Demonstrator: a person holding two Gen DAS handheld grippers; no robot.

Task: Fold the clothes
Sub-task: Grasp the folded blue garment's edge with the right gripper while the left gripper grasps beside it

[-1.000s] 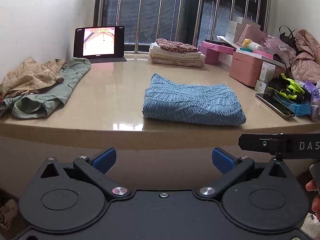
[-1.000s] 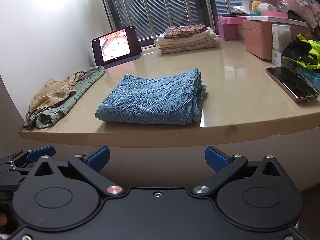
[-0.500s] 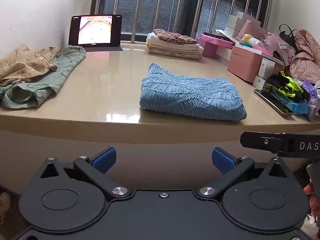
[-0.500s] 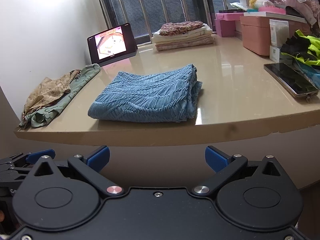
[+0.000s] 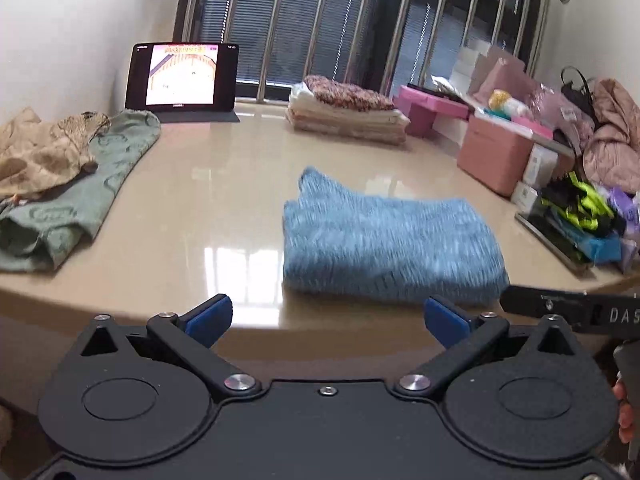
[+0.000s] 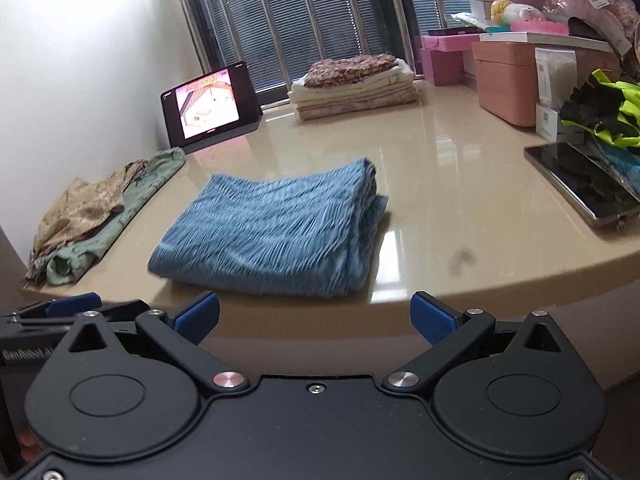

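Two grippers hang just off the front edge of the worktop, and both the left gripper and the right gripper have their blue pads spread wide with nothing between them. One folded blue garment lies flat near that front edge, about midway along it, just beyond both sets of fingers and touching neither. Two unfolded garments sit at the left edge: a green garment with a tan patterned garment heaped partly on it. One stack of folded clothes stands at the back edge by the window bars, and one tablet leans in the back left corner. One phone lies near the right edge beside pink boxes. Bare glossy surface runs between the blue garment and the stack, and on both sides of the blue garment
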